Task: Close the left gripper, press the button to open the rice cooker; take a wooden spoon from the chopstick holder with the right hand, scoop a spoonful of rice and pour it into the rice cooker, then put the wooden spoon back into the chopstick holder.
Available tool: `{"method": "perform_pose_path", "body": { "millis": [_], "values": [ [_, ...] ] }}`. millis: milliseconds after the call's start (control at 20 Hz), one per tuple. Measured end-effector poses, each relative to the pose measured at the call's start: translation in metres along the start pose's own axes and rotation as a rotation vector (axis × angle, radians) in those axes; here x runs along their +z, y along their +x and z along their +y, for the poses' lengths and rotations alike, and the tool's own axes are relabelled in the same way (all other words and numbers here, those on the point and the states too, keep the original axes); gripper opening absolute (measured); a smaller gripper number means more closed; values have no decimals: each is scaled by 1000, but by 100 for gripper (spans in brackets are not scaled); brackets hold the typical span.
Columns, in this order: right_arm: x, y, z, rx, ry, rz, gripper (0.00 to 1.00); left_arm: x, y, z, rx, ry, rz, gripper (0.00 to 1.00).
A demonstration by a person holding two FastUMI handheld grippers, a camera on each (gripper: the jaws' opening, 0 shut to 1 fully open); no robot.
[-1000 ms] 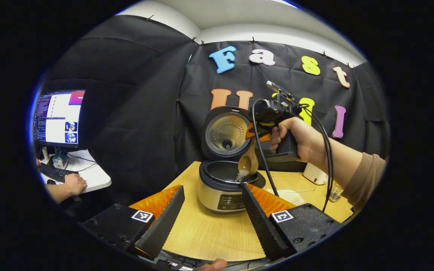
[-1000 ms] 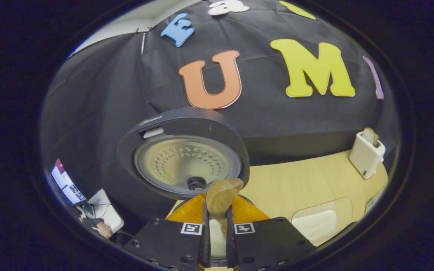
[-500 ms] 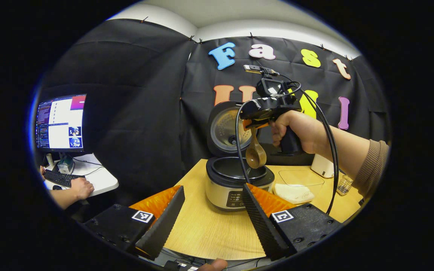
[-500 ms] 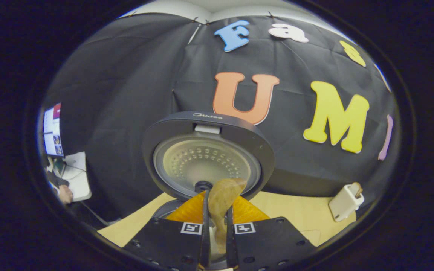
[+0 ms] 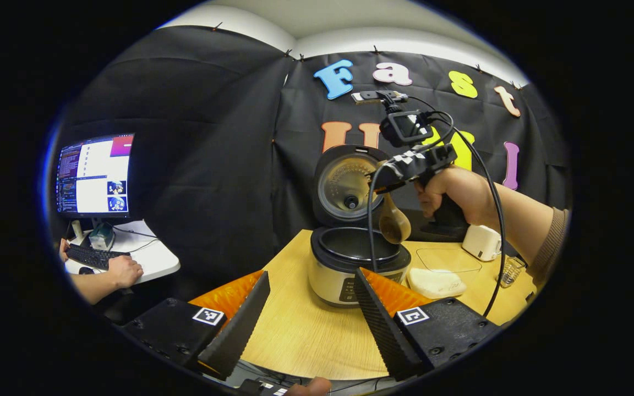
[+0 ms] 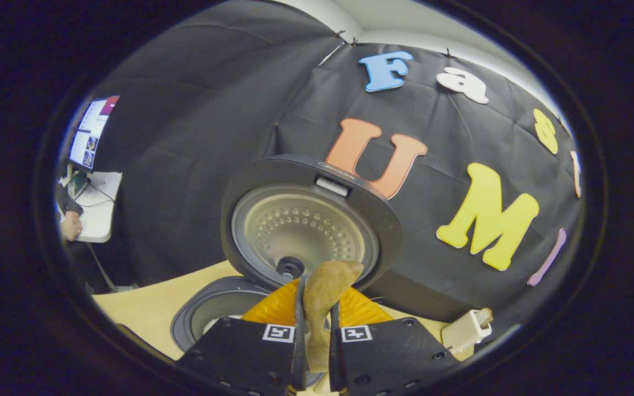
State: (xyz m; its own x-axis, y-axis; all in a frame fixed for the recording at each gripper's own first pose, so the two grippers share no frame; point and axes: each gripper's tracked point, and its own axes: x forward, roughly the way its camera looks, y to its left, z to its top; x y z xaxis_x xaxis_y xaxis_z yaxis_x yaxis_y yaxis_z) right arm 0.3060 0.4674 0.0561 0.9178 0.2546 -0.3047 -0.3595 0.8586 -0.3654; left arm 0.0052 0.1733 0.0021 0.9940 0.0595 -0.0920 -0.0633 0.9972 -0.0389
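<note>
The rice cooker (image 5: 350, 269) stands on the wooden table with its lid (image 5: 347, 184) raised; the lid (image 6: 306, 231) and the pot (image 6: 212, 313) also appear in the right gripper view. My right gripper (image 6: 315, 308) is shut on the wooden spoon (image 6: 325, 286). In the left gripper view, that right gripper (image 5: 386, 187) is held in a hand above the cooker's right rim, and the spoon (image 5: 394, 225) hangs bowl down from it. My left gripper (image 5: 311, 275) is open and holds nothing, well in front of the cooker. The white chopstick holder (image 5: 482, 242) stands to the right.
A clear tray with rice (image 5: 438, 280) lies right of the cooker, with a small glass (image 5: 509, 269) beyond it. The chopstick holder (image 6: 465, 330) holds another utensil. At the far left a person's hand (image 5: 124, 269) rests at a keyboard under a monitor (image 5: 94, 176).
A second ago rice was falling from the spoon into the pot. The right gripper has since risen and moved right with the spoon. The left gripper stayed open.
</note>
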Motion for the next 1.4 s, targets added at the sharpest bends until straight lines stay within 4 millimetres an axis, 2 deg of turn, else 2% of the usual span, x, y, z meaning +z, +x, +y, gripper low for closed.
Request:
{"method": "perform_pose_path", "body": {
  "millis": [200,350,500,600,900,1250,1400],
  "values": [
    [3,-23,-42,-55,2,-33,16,-2,0,-7,-1,15,14,98],
    [1,-47,-88,-114,-3,-55,16,6,0,0,67,15,-15,98],
    [-11,-70,-141,-171,39,-66,16,4,5,-17,57,-9,-15,98],
    [-27,-83,-178,-207,66,-58,16,5,5,-33,35,-1,-13,98],
    [-83,-125,-285,-327,183,-30,16,5,11,-59,17,29,-24,98],
    [-158,-155,-371,-404,258,42,16,-2,19,-84,-13,34,-17,98],
    [-199,-162,-406,-449,314,82,17,-3,20,-97,-32,31,-11,98]
  ]
}}
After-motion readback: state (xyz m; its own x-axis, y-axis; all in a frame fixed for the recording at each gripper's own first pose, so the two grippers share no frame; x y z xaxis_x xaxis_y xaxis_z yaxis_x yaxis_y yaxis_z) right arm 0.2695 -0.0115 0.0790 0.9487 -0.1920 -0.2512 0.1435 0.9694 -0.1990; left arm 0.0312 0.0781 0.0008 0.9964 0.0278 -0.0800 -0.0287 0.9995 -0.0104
